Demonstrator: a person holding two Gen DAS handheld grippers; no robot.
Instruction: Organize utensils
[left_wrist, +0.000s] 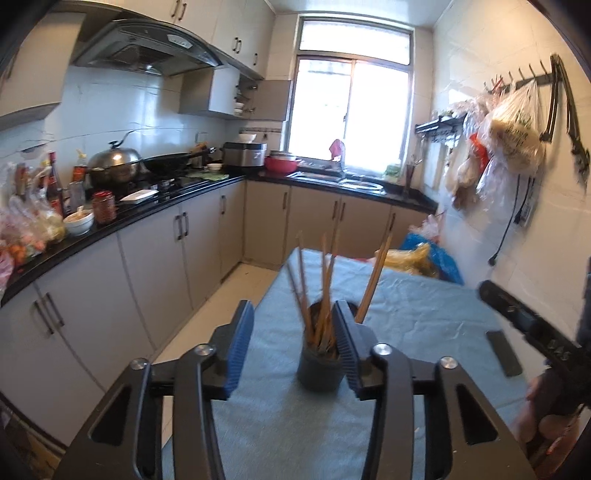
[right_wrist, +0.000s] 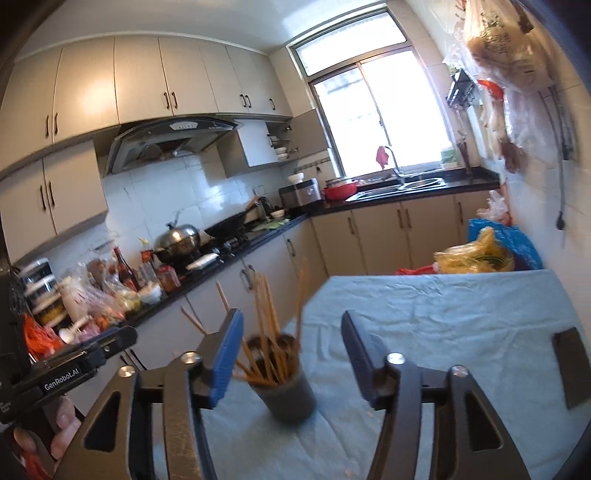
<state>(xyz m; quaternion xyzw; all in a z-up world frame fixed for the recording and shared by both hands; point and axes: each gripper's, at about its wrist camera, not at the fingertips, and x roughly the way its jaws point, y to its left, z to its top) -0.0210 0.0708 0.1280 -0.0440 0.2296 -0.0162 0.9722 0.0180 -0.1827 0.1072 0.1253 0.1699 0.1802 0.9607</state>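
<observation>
The left gripper (left_wrist: 291, 345) has jaws spread wide around the dark chopstick holder (left_wrist: 319, 369) on the blue-clothed tabletop (left_wrist: 424, 314), gripping nothing. The right gripper (right_wrist: 291, 354) likewise gapes, empty. Only its view shows the chopsticks (right_wrist: 266, 325) blurred.

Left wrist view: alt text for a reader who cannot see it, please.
The open left gripper faces a dark cup of wooden chopsticks standing on a blue cloth-covered table. A kitchen counter and window lie behind.
</observation>
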